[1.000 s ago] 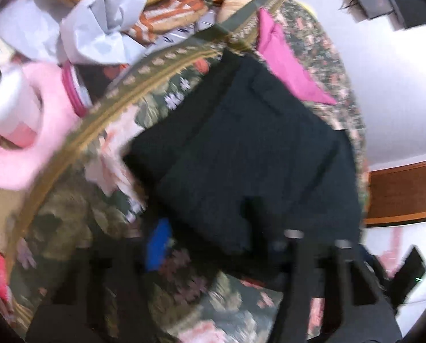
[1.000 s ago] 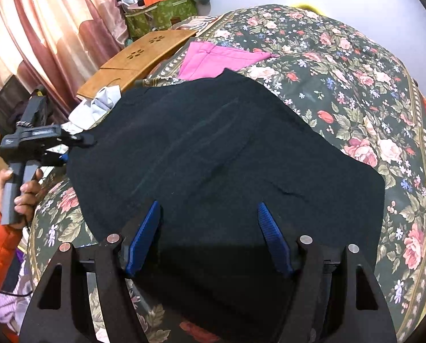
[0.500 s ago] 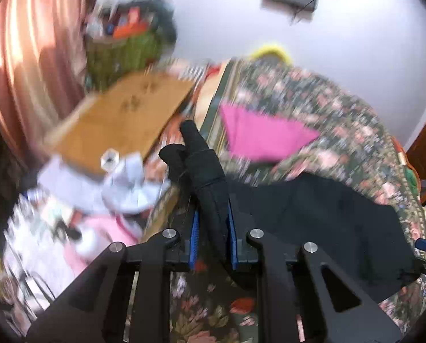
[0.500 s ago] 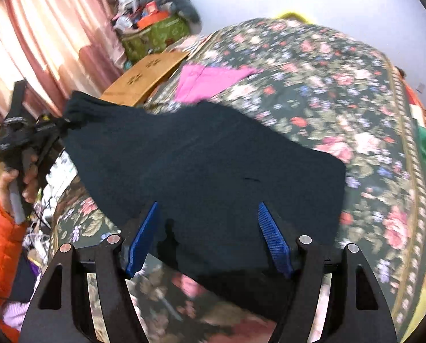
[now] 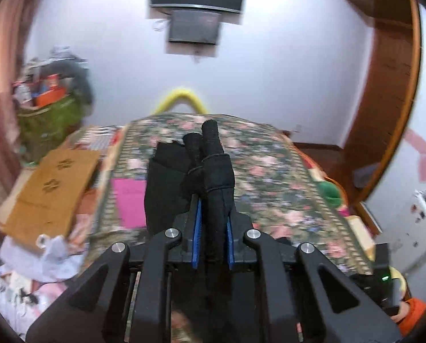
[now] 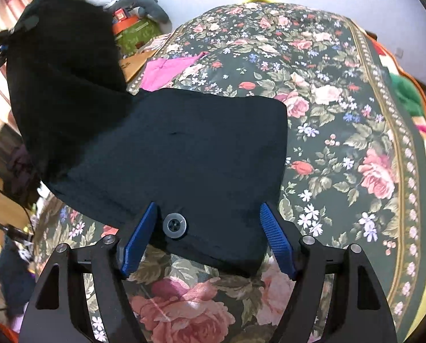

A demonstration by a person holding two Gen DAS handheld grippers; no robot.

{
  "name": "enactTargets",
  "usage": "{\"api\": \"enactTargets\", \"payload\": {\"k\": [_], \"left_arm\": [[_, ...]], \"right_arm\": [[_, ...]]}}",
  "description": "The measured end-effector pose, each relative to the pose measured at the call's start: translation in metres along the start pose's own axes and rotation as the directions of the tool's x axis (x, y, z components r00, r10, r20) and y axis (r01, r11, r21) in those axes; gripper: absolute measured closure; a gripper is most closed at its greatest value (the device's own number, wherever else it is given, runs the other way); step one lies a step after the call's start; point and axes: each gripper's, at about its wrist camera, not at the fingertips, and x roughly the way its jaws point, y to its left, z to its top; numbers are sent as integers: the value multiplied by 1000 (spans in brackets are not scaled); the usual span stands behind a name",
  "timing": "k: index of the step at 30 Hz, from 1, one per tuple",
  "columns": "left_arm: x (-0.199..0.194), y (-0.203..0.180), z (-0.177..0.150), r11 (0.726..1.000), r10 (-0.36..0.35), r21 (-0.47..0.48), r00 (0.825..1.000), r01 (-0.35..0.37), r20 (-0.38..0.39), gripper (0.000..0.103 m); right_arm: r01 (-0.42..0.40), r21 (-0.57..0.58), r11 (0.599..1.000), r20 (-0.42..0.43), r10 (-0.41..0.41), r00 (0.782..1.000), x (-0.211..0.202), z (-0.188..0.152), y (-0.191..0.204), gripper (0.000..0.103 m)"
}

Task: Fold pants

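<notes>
Left gripper (image 5: 213,223) has just been closing and is clamped on a bunched end of the black pants (image 6: 184,148), lifted at upper left of the right wrist view. Right gripper (image 6: 207,237) is wide open over the waist button (image 6: 174,225) at lower centre, pads not pressing cloth. The rest of the pants lies flat on the floral bedspread (image 6: 341,114).

To fold well: carry the lifted end over in an arc, keep it taut, land edge on edge; right gripper should pin the waist so it doesn't drag.

Hard to tell: which part of the pants is pinched; the left wrist view is blurred.
</notes>
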Motion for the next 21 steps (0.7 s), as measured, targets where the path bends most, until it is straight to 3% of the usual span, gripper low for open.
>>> {"api": "enactTargets", "payload": {"k": [4, 7, 17, 19, 21], "left_arm": [[26, -51, 0, 992, -120, 34, 992, 122, -47, 90], [45, -84, -13, 980, -190, 41, 975, 196, -117, 90], [88, -138, -67, 945, -261, 84, 884, 316, -389, 87], [85, -142, -73, 938, -264, 95, 866, 332, -424, 81], [81, -139, -76, 930, -288, 80, 847, 358, -447, 64]], "right_arm": [[-18, 8, 1000, 5, 18, 1000, 0, -1, -2, 32], [-26, 11, 1000, 8, 26, 1000, -1, -2, -3, 32], [-8, 5, 1000, 17, 8, 1000, -18, -21, -7, 32], [-2, 8, 1000, 21, 2, 1000, -22, -25, -8, 32], [5, 9, 1000, 28, -5, 1000, -26, -27, -8, 32]]}}
